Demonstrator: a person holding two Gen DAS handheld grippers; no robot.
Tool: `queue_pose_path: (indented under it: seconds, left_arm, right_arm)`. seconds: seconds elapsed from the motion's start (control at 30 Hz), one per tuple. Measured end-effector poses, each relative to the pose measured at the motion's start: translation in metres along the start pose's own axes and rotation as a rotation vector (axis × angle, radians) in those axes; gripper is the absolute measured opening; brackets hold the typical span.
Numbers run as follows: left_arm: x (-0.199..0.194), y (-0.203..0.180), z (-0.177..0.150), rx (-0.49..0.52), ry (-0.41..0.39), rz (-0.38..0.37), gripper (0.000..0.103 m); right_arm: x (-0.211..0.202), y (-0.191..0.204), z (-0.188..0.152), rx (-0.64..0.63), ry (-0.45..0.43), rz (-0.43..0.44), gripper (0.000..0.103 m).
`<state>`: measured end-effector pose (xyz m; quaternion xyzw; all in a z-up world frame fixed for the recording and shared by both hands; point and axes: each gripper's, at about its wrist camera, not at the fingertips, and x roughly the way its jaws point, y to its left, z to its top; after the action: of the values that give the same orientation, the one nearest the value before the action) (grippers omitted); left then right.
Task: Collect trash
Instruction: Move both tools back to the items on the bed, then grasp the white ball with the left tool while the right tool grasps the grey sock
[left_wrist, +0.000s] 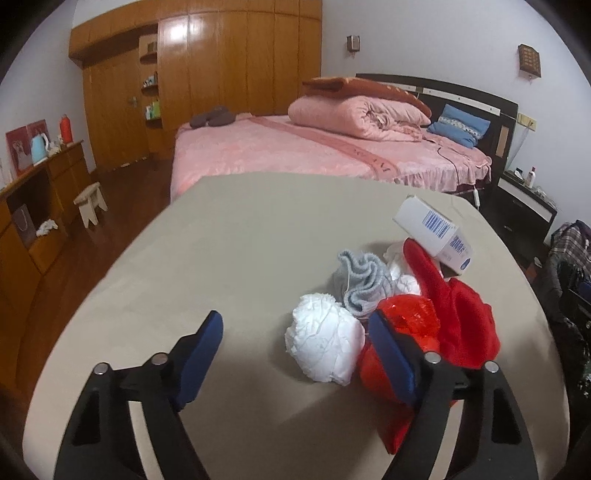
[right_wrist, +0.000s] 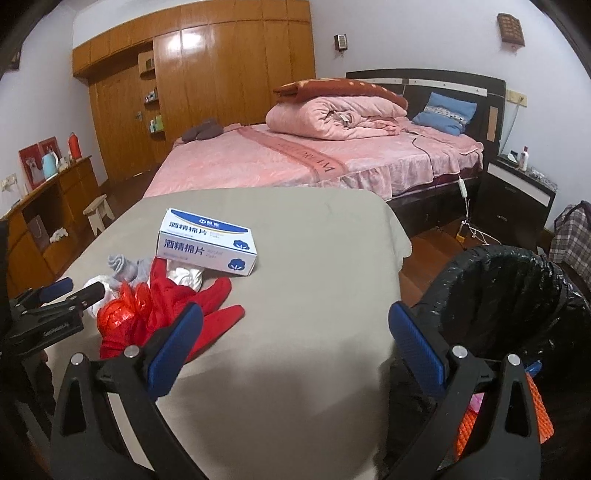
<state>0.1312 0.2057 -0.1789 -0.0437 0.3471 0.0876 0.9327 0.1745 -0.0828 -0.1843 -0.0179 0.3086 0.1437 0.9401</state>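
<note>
left gripper (left_wrist: 295, 347) wide open, empty | centre on white paper wad (left_wrist: 323, 338) beside red bag (left_wrist: 406, 317), then close | right gripper (right_wrist: 295, 343) wide open, empty, near bin (right_wrist: 509, 295)

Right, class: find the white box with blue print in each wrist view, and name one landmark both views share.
Left wrist view: white box at right of centre, tilted, resting on the red glove.
Right wrist view: the box left of centre, lying flat on the table.
Shared landmark: the pink bed behind.
</note>
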Motion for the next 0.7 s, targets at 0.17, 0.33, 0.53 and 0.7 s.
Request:
queue_pose_path:
  seconds: [0.17,0.33,0.53,0.7]
  left_arm:
    - [0.009,-0.003,-0.001,-0.003,0.042,-0.044,0.066]
    - [0.014,-0.005,-0.002,-0.004,0.071,-0.089,0.042]
    - [0.007,-0.006,-0.003,-0.001,0.047,-0.086,0.035]
    - [-0.005,-0.004,-0.004,-0.013,0.035,-0.081,0.035]
  right_arm:
    - [0.004,0.003,-0.001,-0.008,0.012,0.003,0.098]
    - [0.006,0.005,-0.001,-0.013,0.020,0.007,0.098]
    - [0.007,0.006,-0.001,-0.016,0.025,0.007,0.098]
    - [0.007,0.008,-0.001,-0.016,0.019,0.008,0.098]
